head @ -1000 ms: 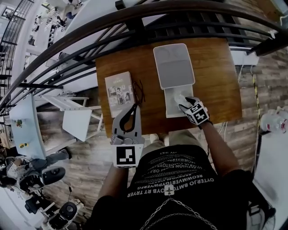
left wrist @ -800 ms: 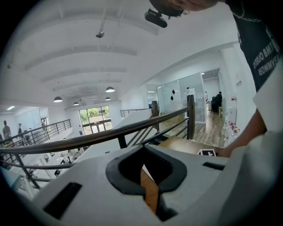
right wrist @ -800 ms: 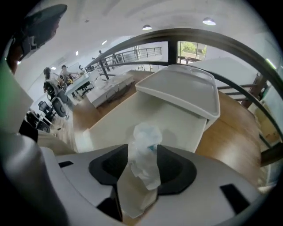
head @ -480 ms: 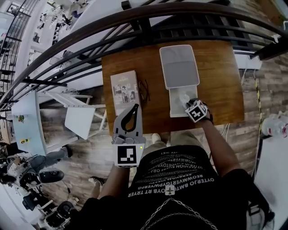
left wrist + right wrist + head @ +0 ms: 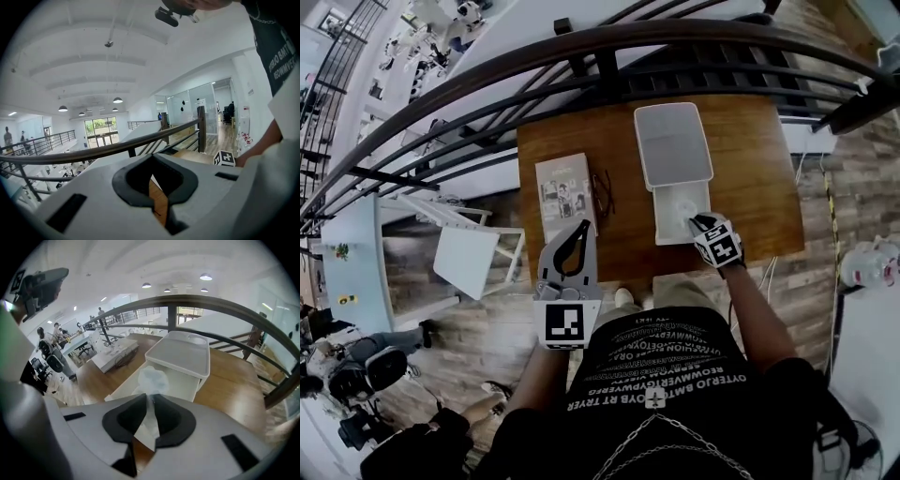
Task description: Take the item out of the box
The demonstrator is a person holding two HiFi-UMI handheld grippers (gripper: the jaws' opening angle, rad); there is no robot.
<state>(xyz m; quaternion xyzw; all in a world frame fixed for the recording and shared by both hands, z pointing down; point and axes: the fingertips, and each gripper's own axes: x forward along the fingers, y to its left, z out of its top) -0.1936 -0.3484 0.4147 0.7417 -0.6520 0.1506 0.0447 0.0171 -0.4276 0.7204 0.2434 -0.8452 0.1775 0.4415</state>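
The head view looks steeply down from above the person onto the brown wooden counter (image 5: 750,178), well off. The right gripper view sits low and close, facing the open white plastic box (image 5: 183,380) on that same counter, the right tongs (image 5: 146,401) closing on a crumpled white tissue (image 5: 152,376) at the lens. The left gripper view tilts up past the left tongs (image 5: 153,180) toward a dark curved railing (image 5: 117,149).

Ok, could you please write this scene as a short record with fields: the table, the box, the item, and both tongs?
table: wooden, beside a railing
box: white, open, lid at its far end
item: white tissue, sticking up from the box
right tongs: closing on the tissue, which is between them
left tongs: shut, nothing in them, at the near table edge
also on table: booklet, glasses
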